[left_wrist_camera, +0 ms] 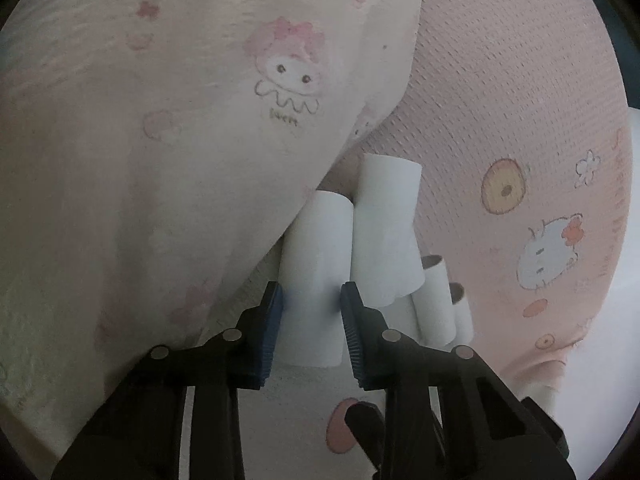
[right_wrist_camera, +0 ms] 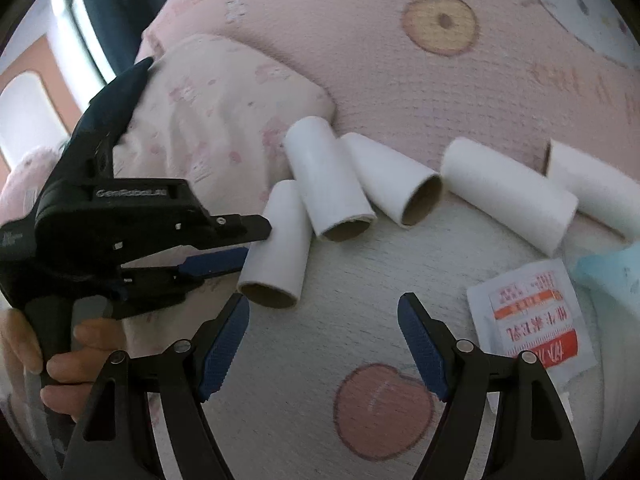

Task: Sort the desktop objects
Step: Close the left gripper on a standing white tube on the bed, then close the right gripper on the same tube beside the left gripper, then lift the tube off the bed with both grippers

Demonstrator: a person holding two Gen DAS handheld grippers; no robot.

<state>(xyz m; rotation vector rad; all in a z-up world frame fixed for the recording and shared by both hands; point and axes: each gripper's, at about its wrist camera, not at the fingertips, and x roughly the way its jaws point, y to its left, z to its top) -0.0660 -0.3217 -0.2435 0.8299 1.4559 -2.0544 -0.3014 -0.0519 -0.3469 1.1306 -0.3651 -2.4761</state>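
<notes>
The left gripper [left_wrist_camera: 312,320] has its blue pads on both sides of a white paper tube [left_wrist_camera: 316,280], the nearest one of a row; the pads stand right at the tube's sides, but whether they really press it I cannot tell. In the right wrist view the same left gripper [right_wrist_camera: 244,244] comes in from the left, held by a person's hand [right_wrist_camera: 48,356], and its fingertips meet that same nearest tube [right_wrist_camera: 280,248], which lies on the white, cartoon-printed bedding [right_wrist_camera: 360,280]. The right gripper [right_wrist_camera: 324,320] is released, its jaws wide apart above the bedding with nothing between them, just over a printed peach [right_wrist_camera: 380,408]. To the right of it lies a white sachet with red and orange print [right_wrist_camera: 532,320]. Farther away, four more white paper tubes lie side by side in a row: the second [right_wrist_camera: 328,180], the third [right_wrist_camera: 392,180], the fourth [right_wrist_camera: 508,196] and the fifth [right_wrist_camera: 596,192]. Behind them rises a pink pillow [right_wrist_camera: 400,80], with a pale floral pillow [right_wrist_camera: 216,120] at the left.
</notes>
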